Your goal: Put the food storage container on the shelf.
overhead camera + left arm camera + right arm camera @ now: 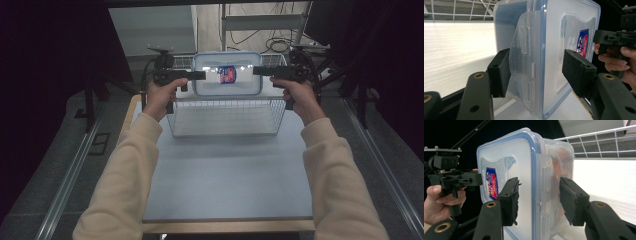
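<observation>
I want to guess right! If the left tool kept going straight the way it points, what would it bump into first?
The left tool would meet the plastic box first; the box's side already sits between its pads.

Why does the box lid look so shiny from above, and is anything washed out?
High view: lamps glare white on the lid, and the room's edges are dark. Left gripper view: the table is overexposed. Right gripper view: the table is also blown out, while the box stays sharp.
</observation>
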### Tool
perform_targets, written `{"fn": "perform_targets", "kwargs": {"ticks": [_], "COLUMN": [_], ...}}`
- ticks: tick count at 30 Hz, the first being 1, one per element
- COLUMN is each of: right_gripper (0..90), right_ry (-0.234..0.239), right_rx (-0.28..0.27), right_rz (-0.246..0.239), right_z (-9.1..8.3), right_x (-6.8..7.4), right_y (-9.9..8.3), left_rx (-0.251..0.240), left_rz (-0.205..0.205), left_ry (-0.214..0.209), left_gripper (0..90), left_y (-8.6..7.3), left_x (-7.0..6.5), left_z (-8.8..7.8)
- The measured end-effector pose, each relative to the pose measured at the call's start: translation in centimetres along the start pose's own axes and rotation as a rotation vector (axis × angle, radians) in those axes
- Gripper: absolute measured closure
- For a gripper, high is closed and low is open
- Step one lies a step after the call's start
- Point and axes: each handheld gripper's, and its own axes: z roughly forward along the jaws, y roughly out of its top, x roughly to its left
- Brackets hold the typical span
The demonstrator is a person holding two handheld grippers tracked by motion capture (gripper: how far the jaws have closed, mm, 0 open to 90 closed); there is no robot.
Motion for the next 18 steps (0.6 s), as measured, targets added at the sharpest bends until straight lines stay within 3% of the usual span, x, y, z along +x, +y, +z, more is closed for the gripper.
{"fn": "perform_targets", "kwargs": {"ticks": [8,12,14,18], "right_gripper": [49.5,49.5,48.4,48.3], "right_ry": [-0.058,-0.106,-0.112,-0.11], "right_rx": [0.005,0.021,0.02,0.012], "right_rz": [0.012,-0.002,0.014,0.033], "right_z": [0.5,1.2,1.5,1.6], "right_x": [0.0,-0.1,-0.2,-0.5], "right_y": [0.4,0.3,0.2,0.2], "left_rx": [0.006,0.016,0.011,0.002], "left_rz": [-0.021,-0.081,-0.114,-0.129], "left_ry": [0.003,-0.019,-0.042,-0.052], "left_gripper": [38.3,32.9,31.8,29.9], "left_y": [0.6,0.7,0.7,0.9], "left_x": [0.5,1.4,2.2,2.7], "left_z": [0.6,1.6,1.9,2.4]}}
